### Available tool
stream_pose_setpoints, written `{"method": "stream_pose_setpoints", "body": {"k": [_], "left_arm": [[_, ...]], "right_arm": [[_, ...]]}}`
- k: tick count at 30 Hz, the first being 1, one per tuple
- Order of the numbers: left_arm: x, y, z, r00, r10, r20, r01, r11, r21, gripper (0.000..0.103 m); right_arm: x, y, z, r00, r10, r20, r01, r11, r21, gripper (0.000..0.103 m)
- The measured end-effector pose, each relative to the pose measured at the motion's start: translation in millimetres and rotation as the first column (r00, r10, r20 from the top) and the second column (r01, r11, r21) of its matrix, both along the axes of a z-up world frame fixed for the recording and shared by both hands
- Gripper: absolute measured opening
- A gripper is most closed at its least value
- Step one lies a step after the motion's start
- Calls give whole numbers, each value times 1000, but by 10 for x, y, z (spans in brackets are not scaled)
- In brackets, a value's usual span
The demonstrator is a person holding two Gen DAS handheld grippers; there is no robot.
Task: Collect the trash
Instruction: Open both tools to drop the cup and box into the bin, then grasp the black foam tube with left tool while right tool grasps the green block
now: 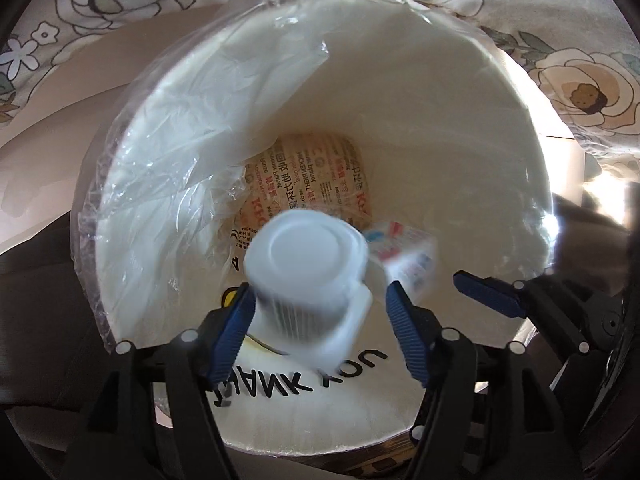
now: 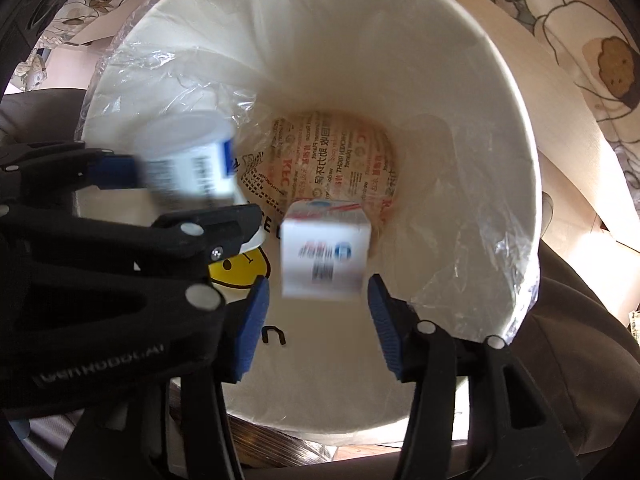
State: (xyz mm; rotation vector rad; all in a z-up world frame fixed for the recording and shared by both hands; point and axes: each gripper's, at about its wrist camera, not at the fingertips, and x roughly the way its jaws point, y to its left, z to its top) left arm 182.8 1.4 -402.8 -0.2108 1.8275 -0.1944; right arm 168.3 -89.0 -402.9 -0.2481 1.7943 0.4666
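A white bin lined with clear plastic fills both views from above. My left gripper is open over it. A blurred white ribbed bottle sits between its blue pads, and the right pad stands clear of it. My right gripper is open too. A blurred small white box with red and blue print is between its pads, with a gap on each side. The bottle also shows at the left of the right wrist view, and the box shows right of the bottle in the left wrist view.
A printed paper wrapper lies at the bin's bottom. A white bag with a yellow smiley and black lettering lines the near wall. Floral fabric surrounds the bin. The two grippers are close side by side.
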Motion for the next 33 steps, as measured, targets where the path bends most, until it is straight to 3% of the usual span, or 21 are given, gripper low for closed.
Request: {"method": "stream_pose_setpoints", "body": {"k": [10,17,22,26,28,33], "left_arm": [[2,5,-13,1000,-1,7,1,1000,-8,71],[-71,90,315,998,-15,67,16,1000,-13,71],[-133,207,849,982,-52,180,50,999,13,71],[-189,297,1416,959,-72,273,74,997,4,75],[-204,356,1742,939,-83,334,82,996,17,78],[-164,492,2488,871,-72,486,56,997,47,84]], "right_arm": [[6,10,162,1000,-15,11,15,1000,19,55],[21,-31,275,999,1,39,-3,999,37,55],[-13,-133,635,998,23,63,-26,998,49,55],[-50,-216,1098,992,49,116,-57,996,63,58],[-46,-262,1360,986,57,156,-69,995,76,63],[-24,-465,2054,962,47,269,-78,991,106,63]]}}
